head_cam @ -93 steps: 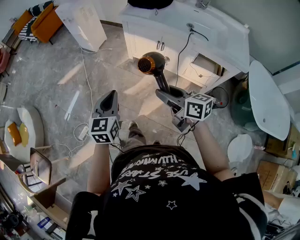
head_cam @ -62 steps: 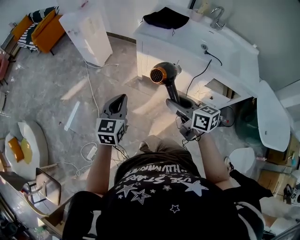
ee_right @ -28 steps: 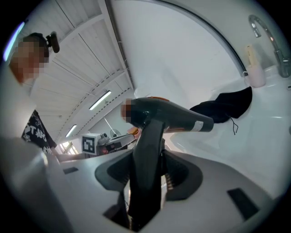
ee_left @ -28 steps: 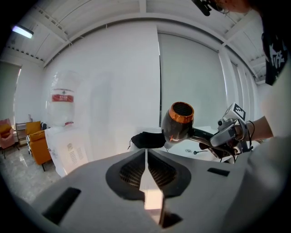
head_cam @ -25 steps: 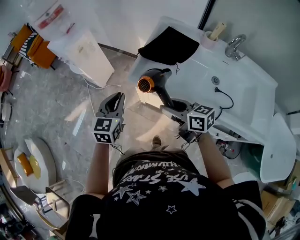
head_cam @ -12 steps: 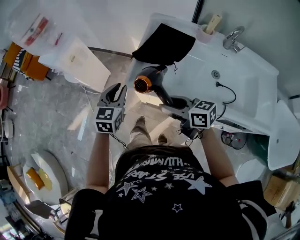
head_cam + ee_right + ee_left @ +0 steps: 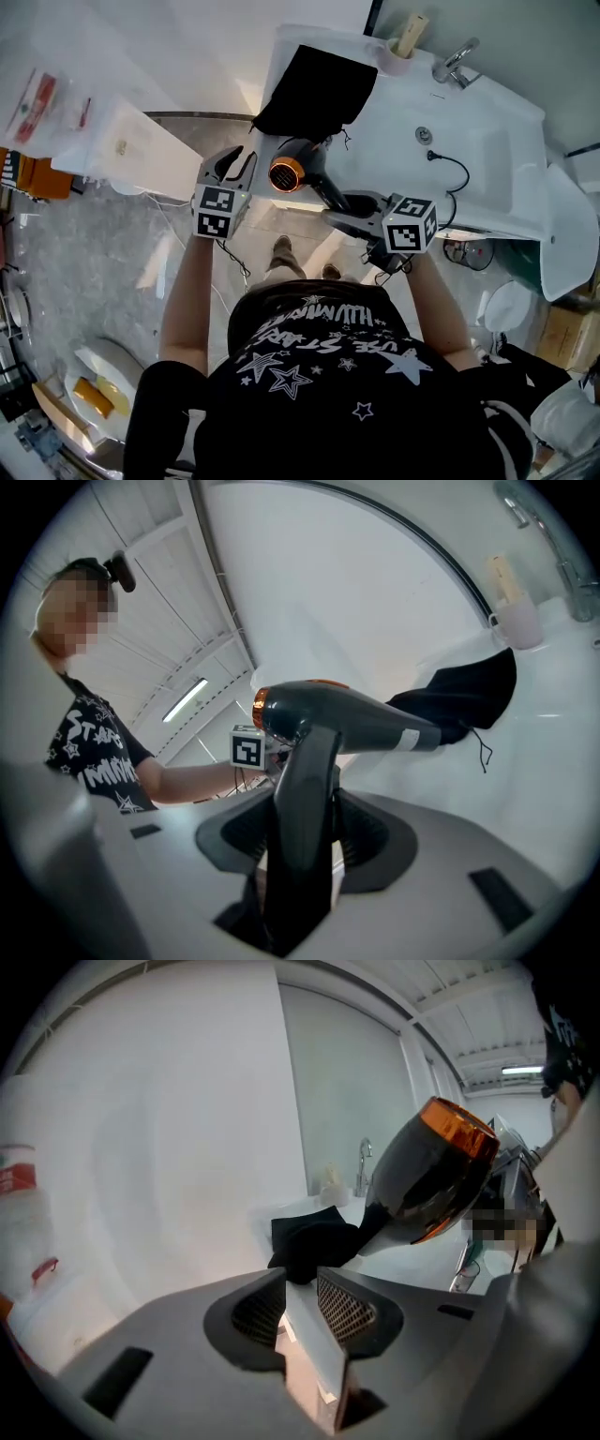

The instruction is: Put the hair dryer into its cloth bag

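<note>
The black cloth bag [image 7: 314, 89] lies slumped on the left end of the white vanity counter [image 7: 394, 141]; it also shows in the gripper views, bag [image 7: 314, 1241] and bag [image 7: 469, 696]. My right gripper [image 7: 339, 201] is shut on the handle of the black hair dryer [image 7: 292, 171], whose orange rear end faces me just before the counter's front edge. From the right gripper [image 7: 305, 829] the dryer [image 7: 347, 719] stands upright. My left gripper [image 7: 238, 159] hovers left of the dryer, below the bag's hanging corner. Its jaws have just been opening; the left gripper [image 7: 300, 1283] holds nothing.
A sink basin [image 7: 469, 150] with faucet [image 7: 452, 58] and a cup [image 7: 403, 39] fills the counter's right part, with a black cord [image 7: 450, 167] across it. A white cabinet [image 7: 112, 141] stands left. A white rounded lid [image 7: 572, 234] is at the right.
The view has closed in on the counter. My left gripper has moved up toward the bag's corner and its jaws have parted. The right gripper carried the dryer slightly nearer the counter.
</note>
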A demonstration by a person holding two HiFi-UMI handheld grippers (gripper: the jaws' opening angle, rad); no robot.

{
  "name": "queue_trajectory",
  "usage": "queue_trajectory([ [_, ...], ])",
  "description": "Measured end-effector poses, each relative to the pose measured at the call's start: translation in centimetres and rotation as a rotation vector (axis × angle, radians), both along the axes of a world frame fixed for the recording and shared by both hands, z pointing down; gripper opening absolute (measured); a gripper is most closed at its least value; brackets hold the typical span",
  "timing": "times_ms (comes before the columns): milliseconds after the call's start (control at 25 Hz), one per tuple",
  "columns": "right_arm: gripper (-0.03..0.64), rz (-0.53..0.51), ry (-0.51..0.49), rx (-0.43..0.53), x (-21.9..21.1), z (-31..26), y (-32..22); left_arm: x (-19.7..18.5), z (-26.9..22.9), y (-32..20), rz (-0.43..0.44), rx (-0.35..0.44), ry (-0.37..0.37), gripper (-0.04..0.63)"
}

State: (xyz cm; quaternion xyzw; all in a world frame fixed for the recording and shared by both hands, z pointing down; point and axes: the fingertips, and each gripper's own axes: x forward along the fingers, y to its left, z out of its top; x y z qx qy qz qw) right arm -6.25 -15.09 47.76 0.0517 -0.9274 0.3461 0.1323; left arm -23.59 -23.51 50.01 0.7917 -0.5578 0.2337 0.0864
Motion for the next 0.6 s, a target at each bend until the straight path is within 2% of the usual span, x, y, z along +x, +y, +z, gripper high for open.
queue_trajectory([
  [280,0.187,-0.003,0.053,0.008,-0.7,0.4,-0.6,0.3,3.3,-5.2,0.145,-0.039,-0.075,0.177],
  [480,0.187,-0.009,0.073,0.032,-1.7,0.6,-0.8,0.5,3.8,-8.0,0.156,-0.058,-0.044,0.204],
  [600,0.187,-0.025,0.075,0.037,-2.3,0.6,-0.5,0.4,5.6,-9.0,0.191,-0.091,-0.065,0.204],
])
